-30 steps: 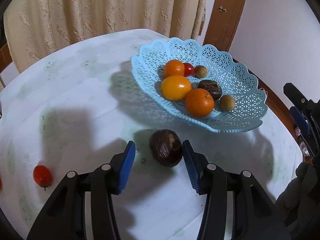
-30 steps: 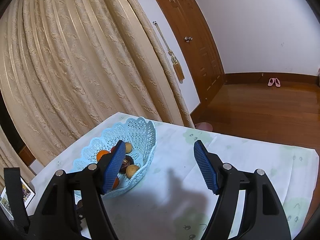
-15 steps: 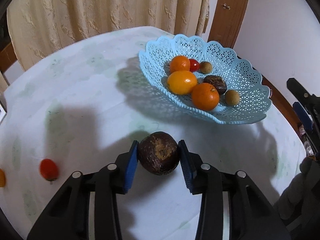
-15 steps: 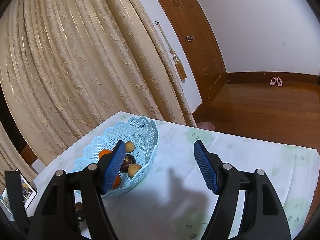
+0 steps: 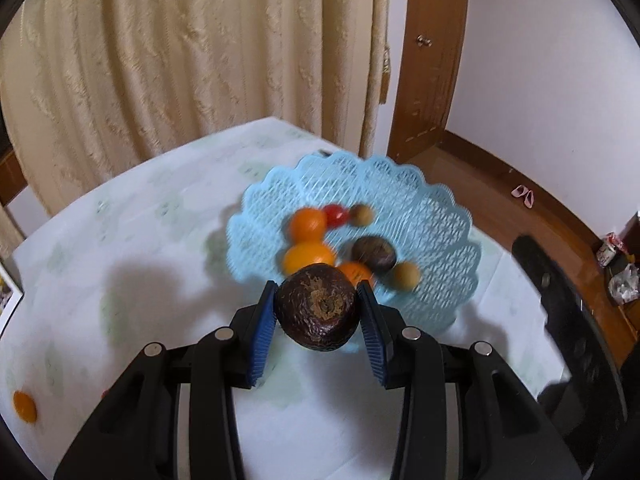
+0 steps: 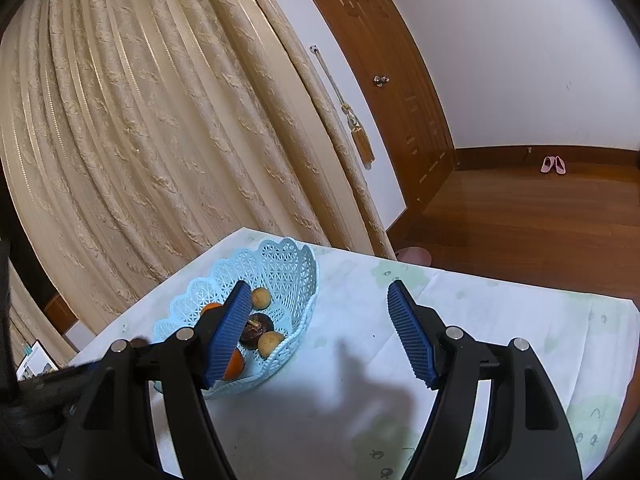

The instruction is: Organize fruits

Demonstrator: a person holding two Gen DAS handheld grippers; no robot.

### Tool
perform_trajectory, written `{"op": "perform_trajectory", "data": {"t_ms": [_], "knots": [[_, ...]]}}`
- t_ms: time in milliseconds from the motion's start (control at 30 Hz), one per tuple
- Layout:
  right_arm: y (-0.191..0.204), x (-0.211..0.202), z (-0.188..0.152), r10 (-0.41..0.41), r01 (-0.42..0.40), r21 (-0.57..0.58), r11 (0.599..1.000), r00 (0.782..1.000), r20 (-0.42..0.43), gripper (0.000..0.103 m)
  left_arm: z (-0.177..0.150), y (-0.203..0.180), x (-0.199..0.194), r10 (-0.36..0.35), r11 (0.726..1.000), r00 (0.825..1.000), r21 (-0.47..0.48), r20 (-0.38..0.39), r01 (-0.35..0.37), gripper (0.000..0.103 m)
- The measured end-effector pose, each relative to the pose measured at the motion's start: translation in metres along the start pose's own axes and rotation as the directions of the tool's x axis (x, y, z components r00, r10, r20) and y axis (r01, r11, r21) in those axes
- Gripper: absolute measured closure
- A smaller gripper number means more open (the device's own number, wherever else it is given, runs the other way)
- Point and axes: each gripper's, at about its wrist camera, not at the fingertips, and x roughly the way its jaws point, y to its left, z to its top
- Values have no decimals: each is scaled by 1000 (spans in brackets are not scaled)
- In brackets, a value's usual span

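My left gripper [image 5: 318, 314] is shut on a dark brown wrinkled fruit [image 5: 318, 306] and holds it above the table, just in front of the light blue lattice basket [image 5: 432, 216]. The basket holds several fruits: oranges [image 5: 308, 222], a red tomato [image 5: 336, 214], small brown fruits and another dark fruit [image 5: 374, 254]. My right gripper [image 6: 316, 336] is open and empty, raised over the table to the right of the basket [image 6: 288, 264].
A small orange fruit [image 5: 24, 406] lies on the white tablecloth [image 5: 160, 240] at the near left. Beige curtains [image 5: 180, 60] hang behind the table. A wooden door [image 6: 384, 80] and wooden floor lie beyond the table's far edge.
My left gripper closed on the dark fruit, lifted it off the table and carried it toward the basket. The right gripper has barely moved.
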Motion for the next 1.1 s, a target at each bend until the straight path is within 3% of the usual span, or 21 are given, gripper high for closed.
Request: {"op": "perform_trajectory", "data": {"t_ms": [33, 67, 100, 167, 533, 600, 767, 967, 1100], "knots": [[0, 0, 0, -1, 1, -1, 1000, 1000, 2, 31, 3, -1, 4, -11, 1000, 1000, -3, 4, 11, 62], [0, 0, 0, -4, 4, -2, 1000, 1000, 4, 31, 5, -2, 6, -16, 1000, 1000, -8, 1, 16, 56], [0, -1, 1, -4, 4, -2, 1000, 1000, 5, 31, 5, -1, 8, -19, 1000, 1000, -18, -7, 19, 41], [-1, -1, 1, -7, 7, -1, 1000, 1000, 8, 31, 5, 4, 7, -22, 999, 1000, -42, 1, 22, 33], [-2, -1, 2, -15, 15, -2, 1000, 1000, 7, 30, -5, 51, -30, 78, 989, 996, -125, 36, -73, 29], [-3, -2, 2, -16, 16, 0, 1000, 1000, 6, 25, -9, 58, -36, 99, 987, 994, -133, 40, -93, 21], [-4, -1, 1, -22, 22, -1, 1000, 1000, 1, 24, -24, 78, -54, 149, 978, 988, -158, 46, -140, 21], [-2, 1, 0, -41, 41, -7, 999, 999, -10, 24, -40, 114, -73, 235, 952, 971, -211, 47, -221, 21], [1, 3, -2, -57, 57, -22, 998, 998, -11, 21, -51, 135, -85, 306, 929, 950, -234, 56, -286, 18]]}}
